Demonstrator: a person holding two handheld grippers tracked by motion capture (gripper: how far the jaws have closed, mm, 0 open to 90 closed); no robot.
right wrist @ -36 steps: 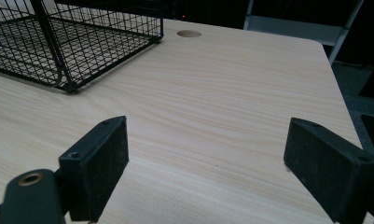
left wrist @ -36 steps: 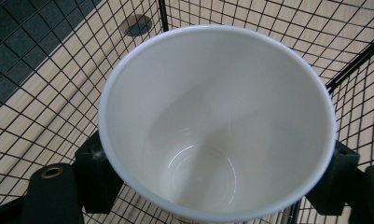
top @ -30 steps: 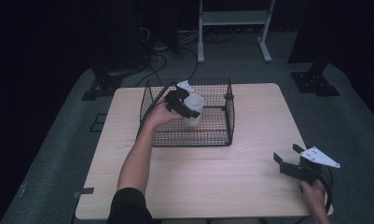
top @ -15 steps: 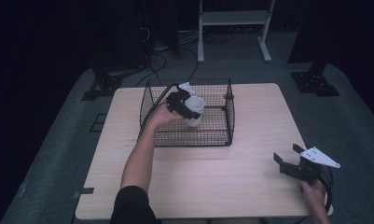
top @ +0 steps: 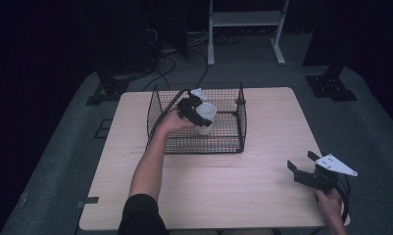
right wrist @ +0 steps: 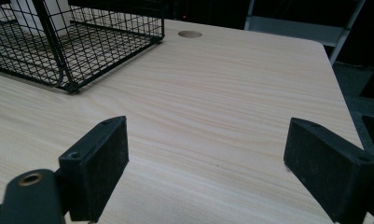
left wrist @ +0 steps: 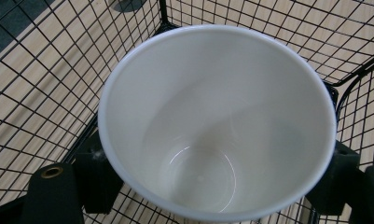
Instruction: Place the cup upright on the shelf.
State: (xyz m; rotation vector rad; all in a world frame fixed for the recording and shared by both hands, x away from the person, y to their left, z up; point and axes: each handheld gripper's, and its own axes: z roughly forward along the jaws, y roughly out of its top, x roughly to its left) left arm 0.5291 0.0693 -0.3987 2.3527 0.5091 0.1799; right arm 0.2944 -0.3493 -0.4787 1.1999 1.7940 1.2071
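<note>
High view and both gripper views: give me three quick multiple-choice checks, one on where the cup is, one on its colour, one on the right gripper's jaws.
1. Where is the cup?
A. inside the wire basket
B. on the bare table
C. on the floor

2. What colour is the cup?
A. black
B. white
C. red

3. How do the right gripper jaws stand?
A. closed on the cup
B. closed on the basket's wire
C. apart, with nothing between them

Answers:
1 A, the left gripper holds it within the basket's walls.
2 B, the left gripper view shows a white, empty inside.
3 C, bare table shows between its pads.
</note>
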